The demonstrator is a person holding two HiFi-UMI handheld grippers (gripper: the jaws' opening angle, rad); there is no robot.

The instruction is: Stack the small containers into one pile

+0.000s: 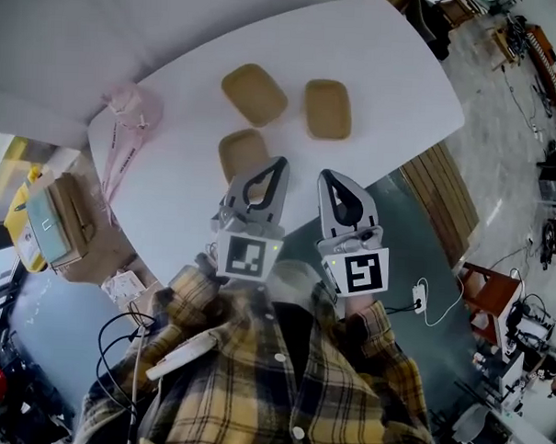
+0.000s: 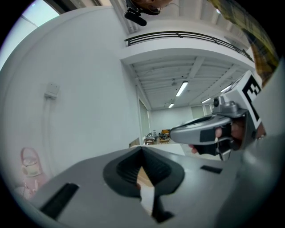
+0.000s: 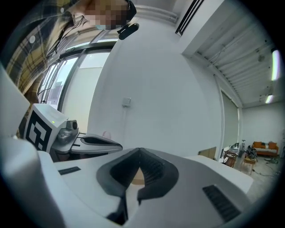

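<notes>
Head view, read left to right.

- Cardboard box point(image 1: 62, 218): sits low, beyond the table's left end.
- Pink see-through bag point(image 1: 128, 118): lies on the left end of the white table point(image 1: 395, 74).
- 3 tan containers, all open side up and empty, none stacked.
  - Container 1 point(image 1: 254, 93) is at the far left of the group.
  - Container 2 point(image 1: 240, 150) is nearer the person, just apart from container 1.
  - Container 3 point(image 1: 327, 108) is right of container 1 with a clear gap between them.
- Left gripper point(image 1: 282, 161): held level near the table's near edge. Its tip overlaps the near-right part of container 2 and hides some of it. Contact cannot be told. In the left gripper view the jaws are together at the tip with nothing clamped. A sliver of tan shows through the gap behind the tip.
- Right gripper point(image 1: 324, 172): beside the left one and roughly parallel to it. Its tip is over bare table near the edge, well short of container 3. In the right gripper view the jaws meet at the tip and are empty.
- Slatted wooden panel point(image 1: 440, 201): on the floor, right of the table.
- Plaid shirt point(image 1: 280, 382): fills the bottom of the view.
</notes>
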